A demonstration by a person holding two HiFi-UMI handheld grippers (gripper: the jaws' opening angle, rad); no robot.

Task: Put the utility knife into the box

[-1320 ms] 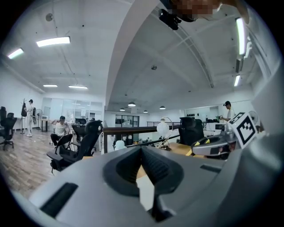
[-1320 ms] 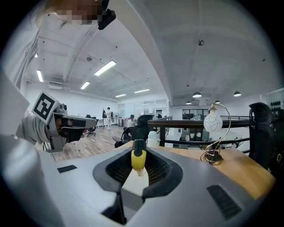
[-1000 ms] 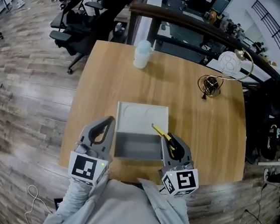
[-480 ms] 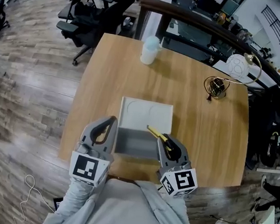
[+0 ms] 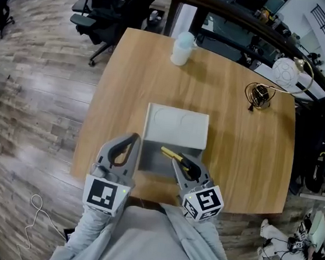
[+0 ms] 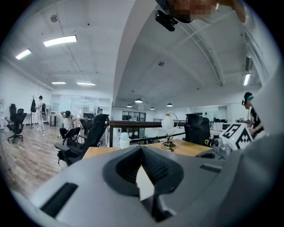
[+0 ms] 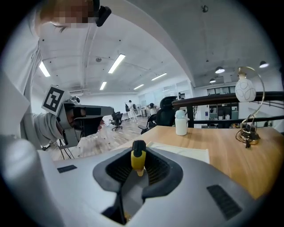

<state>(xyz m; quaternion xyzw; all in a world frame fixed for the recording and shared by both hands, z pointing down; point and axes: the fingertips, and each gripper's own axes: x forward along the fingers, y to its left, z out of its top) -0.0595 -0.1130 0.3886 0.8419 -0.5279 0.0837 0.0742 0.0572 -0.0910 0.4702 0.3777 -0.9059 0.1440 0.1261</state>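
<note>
Satin grain is noted on the light-brown wooden table top [image 5: 126, 87], matt plastic on the pale grey rectangular box [image 5: 176, 127]

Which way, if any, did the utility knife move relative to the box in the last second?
Yes. Clamped in the right gripper, the utility knife moved left against the box, from its right edge to over the open tray.

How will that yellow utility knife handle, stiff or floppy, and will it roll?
Probably stiff: the utility knife sticks straight out of the right gripper without drooping. Likely light, since it is held by one end. Its slim body probably won't roll far in the box.
</note>
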